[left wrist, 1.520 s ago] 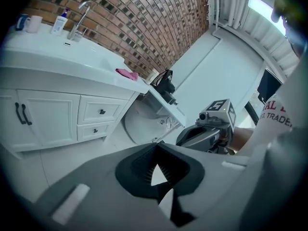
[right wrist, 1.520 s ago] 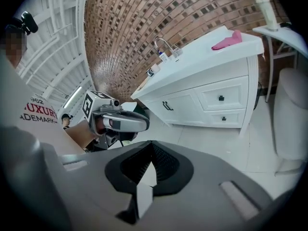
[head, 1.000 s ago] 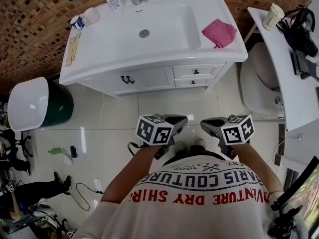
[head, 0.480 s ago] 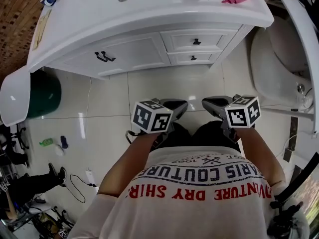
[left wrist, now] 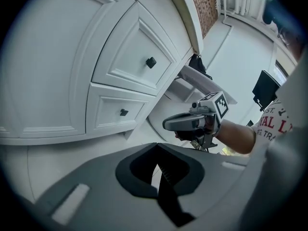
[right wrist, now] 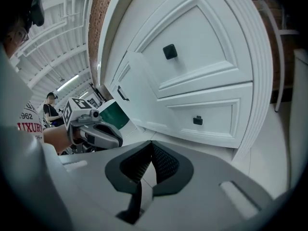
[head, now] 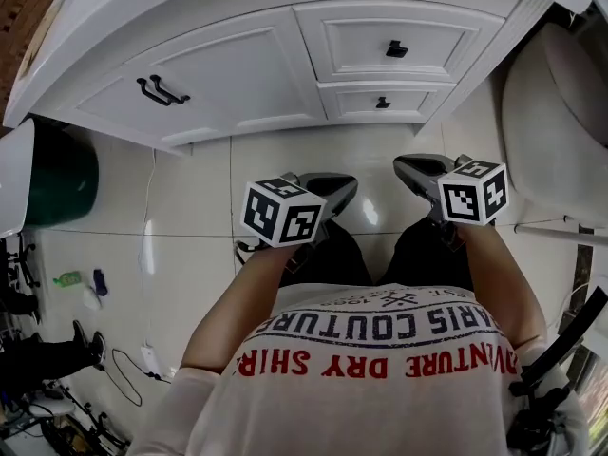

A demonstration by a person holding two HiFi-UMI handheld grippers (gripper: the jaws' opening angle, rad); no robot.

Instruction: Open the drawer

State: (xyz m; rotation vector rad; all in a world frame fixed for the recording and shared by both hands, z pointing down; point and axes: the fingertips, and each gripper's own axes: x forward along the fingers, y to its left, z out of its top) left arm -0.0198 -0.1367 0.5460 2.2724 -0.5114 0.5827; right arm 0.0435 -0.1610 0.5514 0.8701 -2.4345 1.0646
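both tools are held over the tiled floor (head: 190,217), well apart from the white vanity (head: 285,27), whose top is cut off by the upper frame edge. the left tool (head: 334,188) has its jaws pressed together with nothing between them, plain in its own view. the right tool (head: 410,167) is closed and empty as well. in the head view the tips of both are small and partly masked by their marker cubes.

the upper drawer (head: 427,36), at 12 o'clock from the right tool, is closed, its dark knob (head: 396,49) untouched. the lower drawer (head: 418,100) sits closed directly beneath it. at 11 o'clock from the left tool, the cabinet door (head: 228,69) carries two dark handles (head: 161,90).

at 9 o'clock a green bin (head: 59,177) is half hidden under a white rounded thing that the left edge cuts off. at 2 o'clock a pale rounded fixture (head: 560,93) runs out of frame.
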